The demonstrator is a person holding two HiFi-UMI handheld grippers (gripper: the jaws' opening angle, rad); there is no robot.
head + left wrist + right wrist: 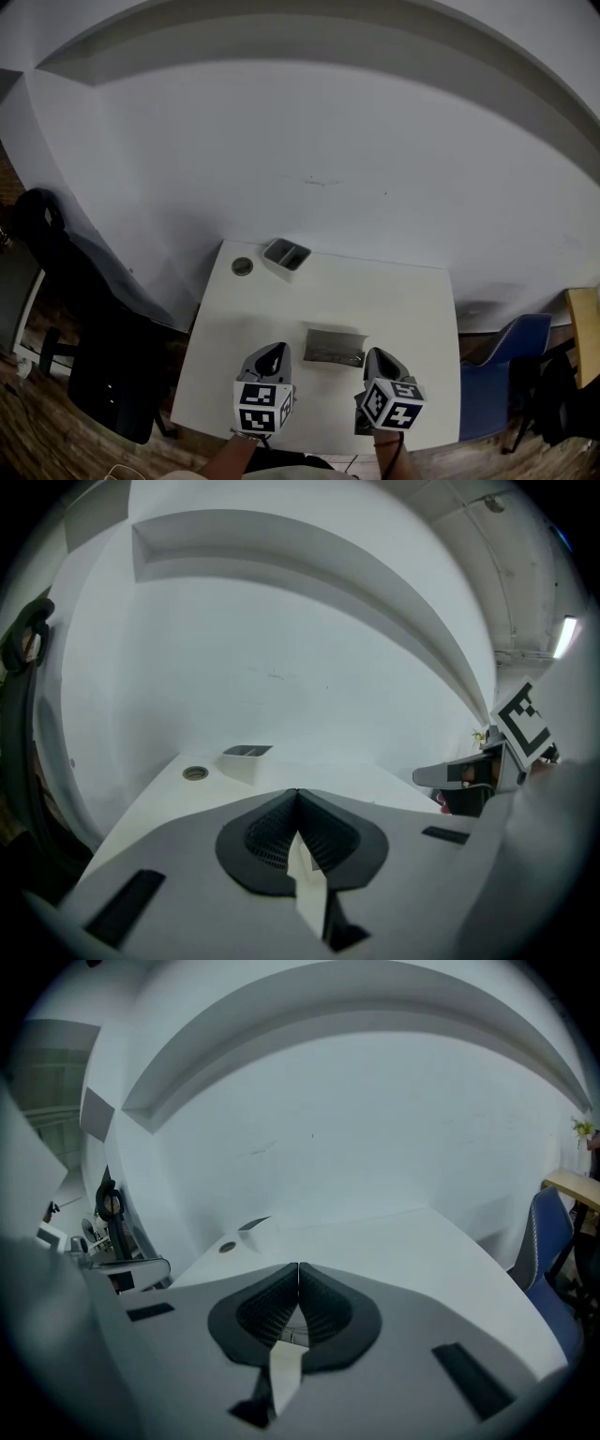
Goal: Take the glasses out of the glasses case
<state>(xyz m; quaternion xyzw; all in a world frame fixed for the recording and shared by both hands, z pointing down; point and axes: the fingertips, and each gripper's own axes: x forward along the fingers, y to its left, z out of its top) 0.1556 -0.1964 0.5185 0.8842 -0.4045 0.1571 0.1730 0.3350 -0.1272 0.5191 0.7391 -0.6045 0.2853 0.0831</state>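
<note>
A grey glasses case lies on the white table between my two grippers in the head view; I cannot tell whether its lid is up. My left gripper hovers at the case's left, my right gripper at its right. Both are shut with nothing between the jaws. In the left gripper view the left gripper has its tips pressed together, and the right gripper shows at the right. In the right gripper view the right gripper is likewise pressed shut. The glasses are not visible.
A small white open box and a round metal disc sit at the table's far left corner. A black chair stands left of the table, a blue chair at its right. A white wall rises behind.
</note>
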